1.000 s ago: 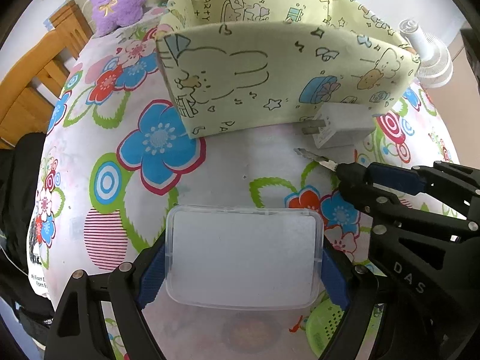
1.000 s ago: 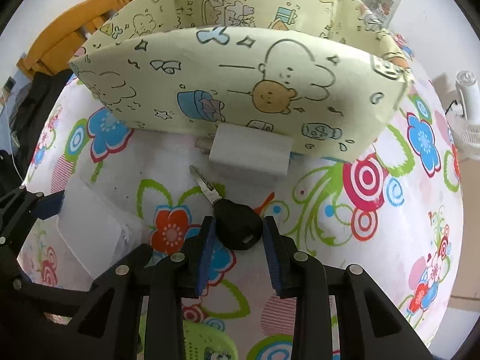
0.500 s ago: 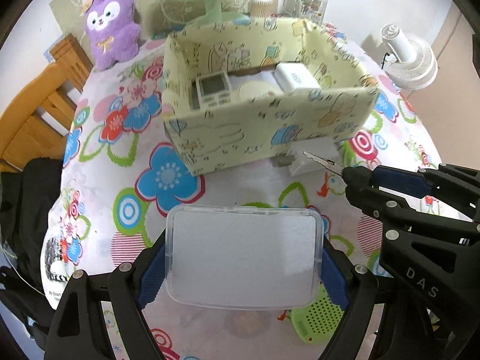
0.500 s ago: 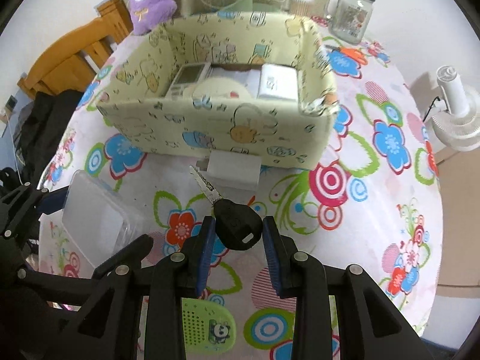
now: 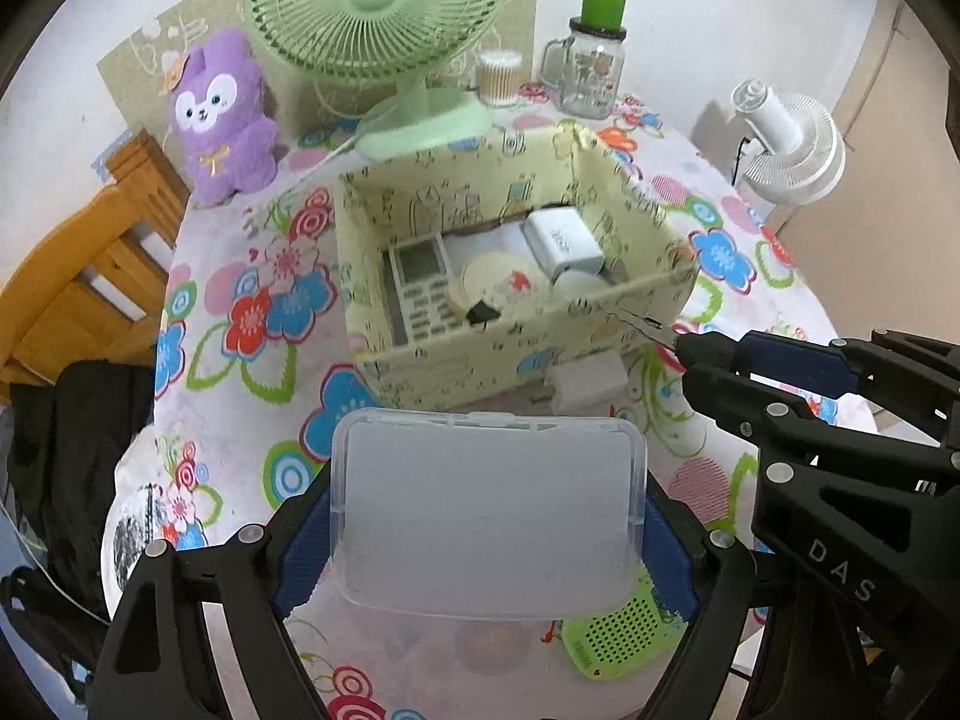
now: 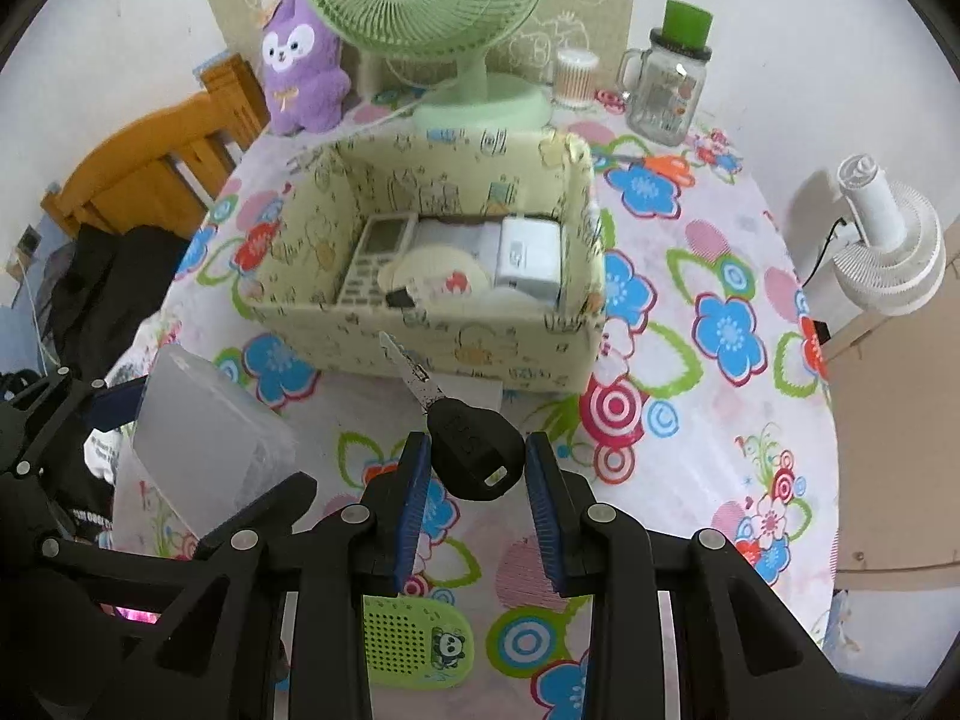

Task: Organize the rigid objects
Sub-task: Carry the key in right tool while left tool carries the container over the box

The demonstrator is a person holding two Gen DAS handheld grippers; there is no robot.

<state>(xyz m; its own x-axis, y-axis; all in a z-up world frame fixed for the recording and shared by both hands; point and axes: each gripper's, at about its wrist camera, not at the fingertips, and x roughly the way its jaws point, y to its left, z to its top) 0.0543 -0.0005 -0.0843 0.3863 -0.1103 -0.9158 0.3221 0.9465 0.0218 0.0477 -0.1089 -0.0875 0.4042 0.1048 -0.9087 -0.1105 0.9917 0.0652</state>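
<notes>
Flowered cloth covers the counter (image 5: 240, 276), where a yellow storage box (image 6: 432, 324) holds a remote, a round item and a white adapter. Both grippers tilt steeply down above the near edge. On the left gripper (image 5: 489, 516), the fingers (image 5: 303, 546) stand wide, clamped on a clear plastic case (image 5: 489, 510). On the right gripper (image 6: 477, 480), the fingers (image 6: 414, 480) pinch a black-headed key (image 6: 468, 444), its blade aimed at the box.
</notes>
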